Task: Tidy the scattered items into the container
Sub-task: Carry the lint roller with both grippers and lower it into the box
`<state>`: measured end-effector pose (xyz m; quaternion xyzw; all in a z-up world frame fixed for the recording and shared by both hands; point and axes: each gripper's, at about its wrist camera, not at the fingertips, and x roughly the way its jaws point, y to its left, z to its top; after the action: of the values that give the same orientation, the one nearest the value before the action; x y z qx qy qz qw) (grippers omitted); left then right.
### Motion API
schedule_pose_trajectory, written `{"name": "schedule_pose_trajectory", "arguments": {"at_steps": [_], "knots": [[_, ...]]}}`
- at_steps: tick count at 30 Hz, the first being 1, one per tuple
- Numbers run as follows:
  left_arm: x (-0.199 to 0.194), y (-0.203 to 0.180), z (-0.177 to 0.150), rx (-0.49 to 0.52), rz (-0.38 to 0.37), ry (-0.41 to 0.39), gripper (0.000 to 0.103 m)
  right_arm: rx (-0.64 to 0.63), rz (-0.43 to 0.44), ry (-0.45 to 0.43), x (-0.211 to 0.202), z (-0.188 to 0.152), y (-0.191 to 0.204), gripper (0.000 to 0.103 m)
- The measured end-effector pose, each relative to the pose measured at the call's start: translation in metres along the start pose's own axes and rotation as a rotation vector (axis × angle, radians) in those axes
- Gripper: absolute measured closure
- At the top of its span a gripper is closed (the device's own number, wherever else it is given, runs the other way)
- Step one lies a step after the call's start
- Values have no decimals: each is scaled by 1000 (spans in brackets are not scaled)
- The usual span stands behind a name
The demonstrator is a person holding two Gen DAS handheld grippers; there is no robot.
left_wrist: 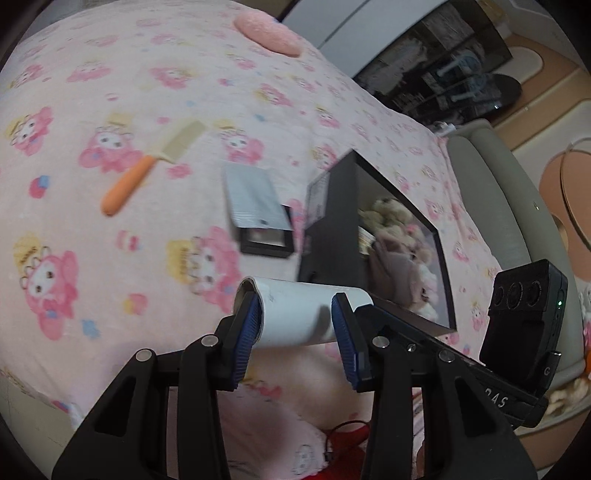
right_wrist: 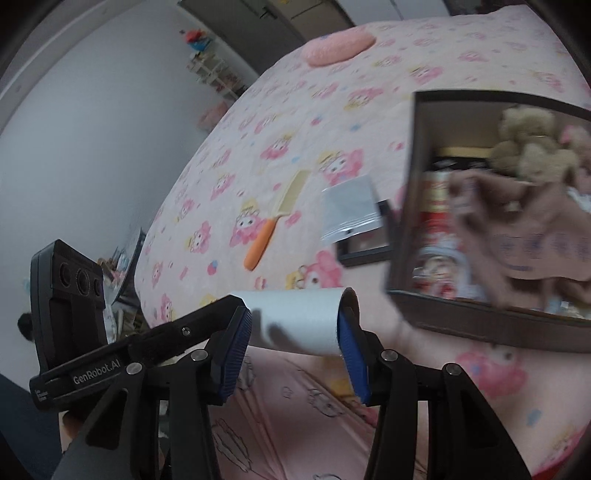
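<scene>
A white roll (left_wrist: 301, 314) is held between both grippers above the pink bed. My left gripper (left_wrist: 295, 321) is shut on one end of it. My right gripper (right_wrist: 293, 326) is shut on the other end (right_wrist: 299, 319), one finger inside the tube's open end. A black box (left_wrist: 373, 236) stands on the bed just beyond the roll, with plush toys and cloth inside; it also shows in the right wrist view (right_wrist: 480, 317). A toy knife with an orange handle (left_wrist: 147, 170) (right_wrist: 275, 221) and a grey pouch on a small black tray (left_wrist: 255, 206) (right_wrist: 351, 212) lie on the bed.
A pink cushion (left_wrist: 267, 33) (right_wrist: 338, 46) lies at the far side of the bed. The bed's padded grey edge (left_wrist: 491, 206) runs along the right. A wall and shelves (right_wrist: 214, 77) stand beyond the bed. A red item with a cable (left_wrist: 343, 439) lies below the left gripper.
</scene>
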<state>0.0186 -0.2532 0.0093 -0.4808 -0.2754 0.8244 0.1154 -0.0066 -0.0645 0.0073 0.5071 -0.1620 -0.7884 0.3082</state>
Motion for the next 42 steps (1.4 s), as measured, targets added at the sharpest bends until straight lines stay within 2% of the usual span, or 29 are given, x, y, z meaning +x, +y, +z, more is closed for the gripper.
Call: {"name": "schedule_pose_trajectory", "arguments": {"at_steps": [4, 9, 16, 20, 24, 28, 31, 34, 37, 42], "knots": [[9, -44, 4, 66, -51, -4, 62, 23, -36, -86, -41, 4, -21, 58], [22, -99, 15, 171, -41, -33, 62, 58, -50, -167, -76, 9, -44, 58], [53, -140, 24, 231, -94, -29, 62, 128, -56, -279, -107, 18, -82, 58], [87, -146, 20, 238, -96, -1, 63, 174, -100, -295, -105, 19, -109, 58], [120, -140, 17, 202, -89, 48, 63, 213, -144, -272, -90, 17, -132, 58], [143, -139, 14, 216, -19, 82, 63, 226, -158, -236, -77, 16, -147, 58], [143, -142, 13, 236, 12, 86, 63, 230, -148, -247, -80, 15, -151, 58], [125, -139, 15, 216, 21, 9, 63, 246, -131, -288, -91, 15, -153, 58], [112, -138, 14, 208, 23, -45, 63, 224, -185, -326, -101, 15, -147, 58], [122, -135, 8, 215, 61, 4, 68, 181, -288, -295, -98, 17, -139, 58]]}}
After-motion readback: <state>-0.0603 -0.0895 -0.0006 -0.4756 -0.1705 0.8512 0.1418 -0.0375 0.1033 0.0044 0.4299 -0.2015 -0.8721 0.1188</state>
